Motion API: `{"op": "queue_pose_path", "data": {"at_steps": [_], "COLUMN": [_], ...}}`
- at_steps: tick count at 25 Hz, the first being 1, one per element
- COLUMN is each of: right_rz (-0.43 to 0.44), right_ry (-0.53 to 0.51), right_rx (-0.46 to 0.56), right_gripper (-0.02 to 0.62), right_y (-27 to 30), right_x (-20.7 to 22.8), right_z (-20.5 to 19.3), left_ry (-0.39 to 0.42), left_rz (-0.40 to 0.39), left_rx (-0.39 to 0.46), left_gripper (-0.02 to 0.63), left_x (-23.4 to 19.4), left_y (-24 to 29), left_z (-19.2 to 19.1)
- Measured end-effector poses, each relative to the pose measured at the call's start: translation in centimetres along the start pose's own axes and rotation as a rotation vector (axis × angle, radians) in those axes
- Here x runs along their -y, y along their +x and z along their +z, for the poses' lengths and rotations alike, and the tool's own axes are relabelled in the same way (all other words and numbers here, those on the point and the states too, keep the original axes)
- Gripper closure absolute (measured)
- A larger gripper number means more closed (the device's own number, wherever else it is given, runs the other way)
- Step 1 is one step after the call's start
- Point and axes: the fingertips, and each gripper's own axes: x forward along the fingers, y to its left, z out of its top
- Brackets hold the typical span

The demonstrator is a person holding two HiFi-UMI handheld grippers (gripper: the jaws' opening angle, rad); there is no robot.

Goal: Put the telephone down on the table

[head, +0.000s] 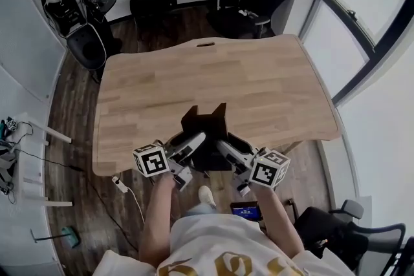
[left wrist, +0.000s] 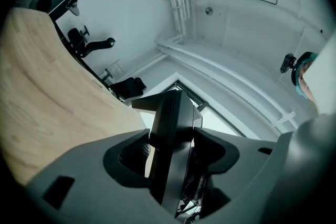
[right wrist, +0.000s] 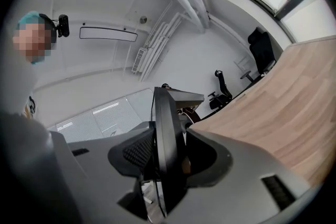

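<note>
Together, the left gripper [head: 194, 141] and the right gripper [head: 226, 147] hold the black telephone [head: 207, 121] from either side, each pair of jaws clenched on a thin panel of it. It is at the near edge of the wooden counter [head: 213, 68]; whether it touches the wood is unclear.
</note>
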Motion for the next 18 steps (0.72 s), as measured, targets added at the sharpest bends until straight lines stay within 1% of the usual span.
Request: {"op": "queue_pose_path", "data": {"at_steps": [5,9,18], "right_rz": [-0.026,-0.044,-0.07], "right_ry": [0.003,-0.01,-0.003], "right_rx": [-0.001,0.019,0.031], "right_gripper": [0.413,0.413,0.413], "right_y": [3.6,5.1,6.0], "right_x": [1.7,2.4,3.0], "right_z": [1.1,2.0,2.3], "left_ry": [-0.019,-0.01,-0.016], "left_rz": [-0.006,-0.032,-0.049], "left_rx": [-0.008,-0.018,-0.036], "left_gripper": [0.365,0.365,0.365], "left_x": [-2.9,-4.1,-5.1], "left_y": [0.8,1.5,2.0], "left_z": [2.9,4.5,5.3]}}
